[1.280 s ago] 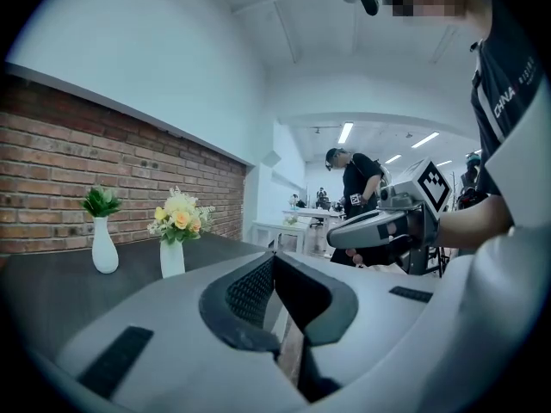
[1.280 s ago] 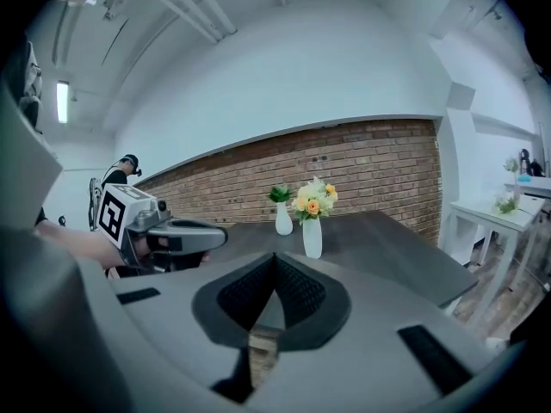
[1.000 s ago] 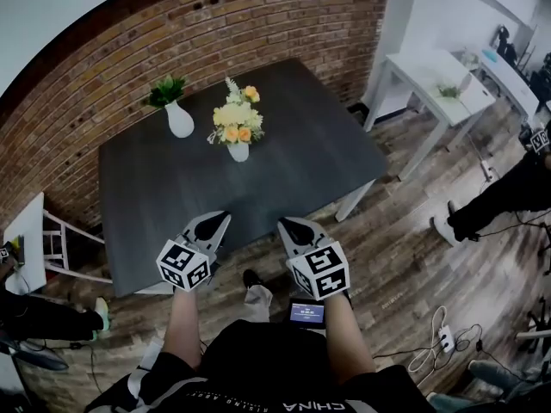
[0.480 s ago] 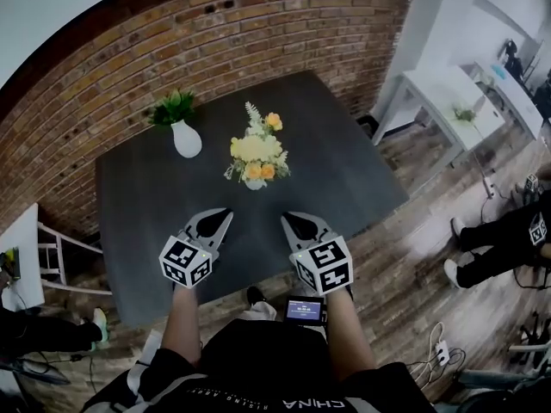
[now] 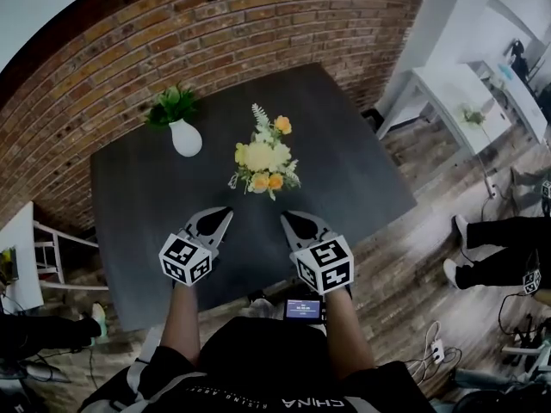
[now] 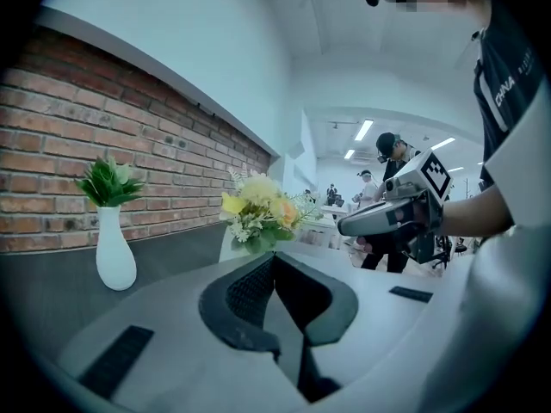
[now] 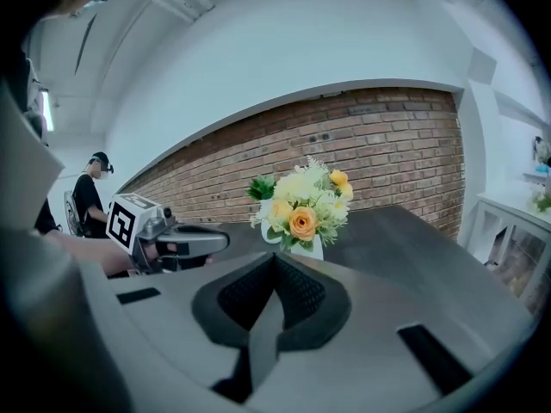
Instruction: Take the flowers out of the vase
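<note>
head view, left to right. white stool [image 5: 47, 243] at the left edge, off the dark tabletop [image 5: 344, 179]. brick wall [image 5: 224, 24] runs behind the tabletop across the upper frame.

upper left of the tabletop: tall white vase [image 5: 186, 138] holding a green plant [image 5: 170, 106], upright.

flowers [image 5: 263, 163] (yellow, orange and white with green sprigs) sit around frame centre and are in their vase. from above the blooms cover it. the right gripper view shows the small white vase [image 7: 312, 248] under them, upright on the tabletop. the two vases are well apart.

left hand-held gripper [image 5: 225, 214] is lower centre-left, over the near part of the tabletop, tip aimed toward the flowers. jaws are together with nothing between them. in its own view the bouquet is beyond the tip, no contact.

right hand-held gripper [image 5: 285, 218] is just right of it, same attitude, jaws also together and empty. the flowers are past its tip, apart from it. the two grippers are side by side, near each other, marker cubes toward the person.

small device with a lit screen [image 5: 303, 309] sits at the person's waist, between the forearms.

right side: wood floor [image 5: 405, 248], white side table [image 5: 448, 93] upper right with a small potted plant [image 5: 471, 115] on it. another person's legs [image 5: 499, 239] are at the right edge, and a power strip [image 5: 435, 349] with cables is lower right.
</note>
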Demonstrator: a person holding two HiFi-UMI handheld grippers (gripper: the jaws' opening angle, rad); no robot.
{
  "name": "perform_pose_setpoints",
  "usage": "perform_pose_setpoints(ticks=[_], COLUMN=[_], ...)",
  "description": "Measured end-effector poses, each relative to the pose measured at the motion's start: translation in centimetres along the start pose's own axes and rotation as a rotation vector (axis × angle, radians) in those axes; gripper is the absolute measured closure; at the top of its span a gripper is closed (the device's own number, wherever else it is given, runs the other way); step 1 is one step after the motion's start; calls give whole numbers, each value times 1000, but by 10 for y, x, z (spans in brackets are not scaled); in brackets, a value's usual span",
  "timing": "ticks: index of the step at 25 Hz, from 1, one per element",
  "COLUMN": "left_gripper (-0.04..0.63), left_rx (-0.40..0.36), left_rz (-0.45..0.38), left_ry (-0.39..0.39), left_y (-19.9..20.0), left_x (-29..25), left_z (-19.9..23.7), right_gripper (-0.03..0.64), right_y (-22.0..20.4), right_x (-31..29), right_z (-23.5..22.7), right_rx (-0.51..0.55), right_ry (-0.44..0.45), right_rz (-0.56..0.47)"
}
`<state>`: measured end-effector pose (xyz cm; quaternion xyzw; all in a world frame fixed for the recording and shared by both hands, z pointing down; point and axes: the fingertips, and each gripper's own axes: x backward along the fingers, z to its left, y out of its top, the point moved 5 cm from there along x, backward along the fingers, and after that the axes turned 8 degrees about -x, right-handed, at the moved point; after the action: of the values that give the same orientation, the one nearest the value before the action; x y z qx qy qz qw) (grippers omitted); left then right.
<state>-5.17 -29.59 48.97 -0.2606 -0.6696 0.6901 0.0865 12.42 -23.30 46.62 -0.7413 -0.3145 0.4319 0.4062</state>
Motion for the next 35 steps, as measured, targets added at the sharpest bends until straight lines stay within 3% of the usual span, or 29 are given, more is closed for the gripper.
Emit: perform_pose_setpoints(ticks=[10,18,23,27,29,30,35], left_gripper=[592,592,591,587,498,441,341], left_rx=[-2,-1,46,37,61,66,31], left_rz=[2,12,-14,61,75,85,120], left_ry=[93,136,107,88,93,96,127], left_y=[24,28,19,-3,-15,-21,-39], left_x=[-21,-28,-27,-38,-47,-52,-85], left_z=[5,-1,-7,-6,-4,-3,12], right_gripper=[609,609,609,607,606,563,424], right_y=[35,45,44,41,37,35,24], right_x=[-1,0,3,-4,-8,-10,-27], right_z=[-46,-62,-70,-71,-72,-73,-82], right_rx=[58,47,6,31,50,48,70], right_ry=[56,113,148,188,213,233,297], right_rz=[2,-18,-38,-10,9,19,58])
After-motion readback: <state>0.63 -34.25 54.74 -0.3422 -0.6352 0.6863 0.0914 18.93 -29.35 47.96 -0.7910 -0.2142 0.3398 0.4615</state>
